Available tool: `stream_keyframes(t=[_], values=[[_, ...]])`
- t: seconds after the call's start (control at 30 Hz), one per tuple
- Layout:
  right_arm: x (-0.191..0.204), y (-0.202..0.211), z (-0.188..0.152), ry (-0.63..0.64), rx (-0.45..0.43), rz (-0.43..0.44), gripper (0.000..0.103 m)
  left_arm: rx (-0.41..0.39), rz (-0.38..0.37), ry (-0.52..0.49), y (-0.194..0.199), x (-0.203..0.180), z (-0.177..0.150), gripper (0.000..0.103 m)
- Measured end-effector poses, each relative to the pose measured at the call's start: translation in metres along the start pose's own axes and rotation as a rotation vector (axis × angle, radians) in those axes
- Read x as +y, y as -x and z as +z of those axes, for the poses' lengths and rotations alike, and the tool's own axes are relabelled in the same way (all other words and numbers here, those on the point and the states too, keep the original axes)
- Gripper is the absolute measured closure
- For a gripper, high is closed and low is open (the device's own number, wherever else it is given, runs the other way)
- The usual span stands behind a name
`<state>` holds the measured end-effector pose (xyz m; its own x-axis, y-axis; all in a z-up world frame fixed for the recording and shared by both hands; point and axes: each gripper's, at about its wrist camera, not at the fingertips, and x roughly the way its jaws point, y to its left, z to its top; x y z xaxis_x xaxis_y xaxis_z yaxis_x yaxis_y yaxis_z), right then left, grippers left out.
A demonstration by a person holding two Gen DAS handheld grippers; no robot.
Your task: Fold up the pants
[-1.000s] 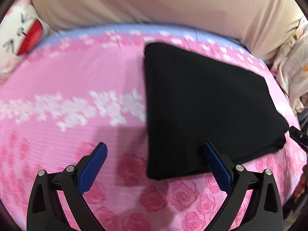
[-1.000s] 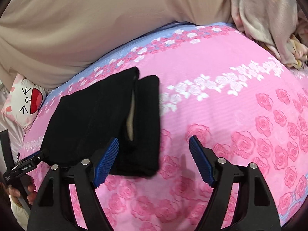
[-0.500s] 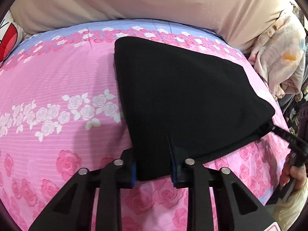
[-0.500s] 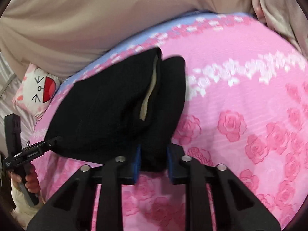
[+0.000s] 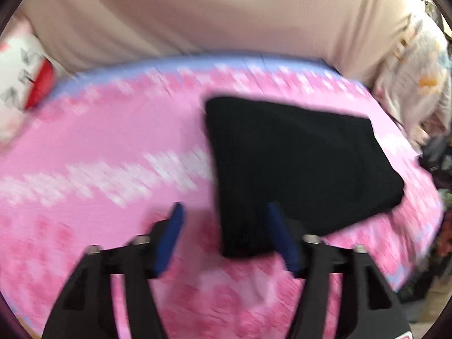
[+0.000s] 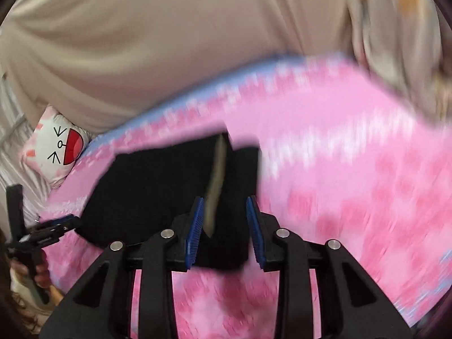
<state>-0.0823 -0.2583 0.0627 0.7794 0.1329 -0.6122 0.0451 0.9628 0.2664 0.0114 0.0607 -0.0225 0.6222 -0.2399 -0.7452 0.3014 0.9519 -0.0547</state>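
The left tongs (image 5: 223, 234) stand wide open over the pink bed sheet (image 5: 113, 147), holding nothing. Half a second ago their blue pads pinched the near corner of the folded black pants (image 5: 296, 163); they have just been opening, and now that corner lies between the pads — nearer the right-hand one, which overlaps the cloth in the picture — with no squeeze on it.

The right tongs (image 6: 224, 226) tell the same story from the other end. They were clamped on the near edge of the pants (image 6: 158, 189) and have just been opening too, though less far: the jaws stand partly apart, the cloth sits in the gap, and the pads no longer seem to press it — blur leaves a little doubt. A pale strip of lining shows in the fold just ahead of these tongs.

Both views are smeared, and the pants look smaller and lower than before, so both tongs appear to be lifting away.

The pants rest flat on the bed as a compact bundle, just ahead of both tongs. Judging from that, the fold has been laid down and released; what remains is likely only tidying, or nothing.

A cartoon pillow (image 6: 56, 147) lies well off to the left of the right tongs.
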Motion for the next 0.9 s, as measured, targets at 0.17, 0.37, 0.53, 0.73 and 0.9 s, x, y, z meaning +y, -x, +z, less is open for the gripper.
stream_keyframes(t=[0.17, 0.37, 0.53, 0.73, 0.9], values=[[0.06, -0.046, 0.027, 0.171, 0.006, 0.08, 0.073, -0.069, 0.136, 0.028, -0.001, 0.001, 0.02, 0.034], [0.012, -0.136, 0.006, 0.035, 0.176, 0.032, 0.077, -0.036, 0.317, -0.057, -0.041, -0.013, 0.003, 0.024], [0.069, -0.104, 0.046, 0.079, 0.107, 0.124, 0.072, -0.066, 0.357, -0.067, -0.045, -0.006, -0.007, 0.019], [0.164, -0.184, 0.048, 0.194, 0.201, 0.267, 0.073, -0.084, 0.296, 0.063, -0.022, 0.023, 0.003, 0.019], [0.189, -0.247, 0.036, 0.214, 0.307, 0.187, 0.069, -0.062, 0.425, 0.091, -0.019, 0.052, 0.0, 0.019]])
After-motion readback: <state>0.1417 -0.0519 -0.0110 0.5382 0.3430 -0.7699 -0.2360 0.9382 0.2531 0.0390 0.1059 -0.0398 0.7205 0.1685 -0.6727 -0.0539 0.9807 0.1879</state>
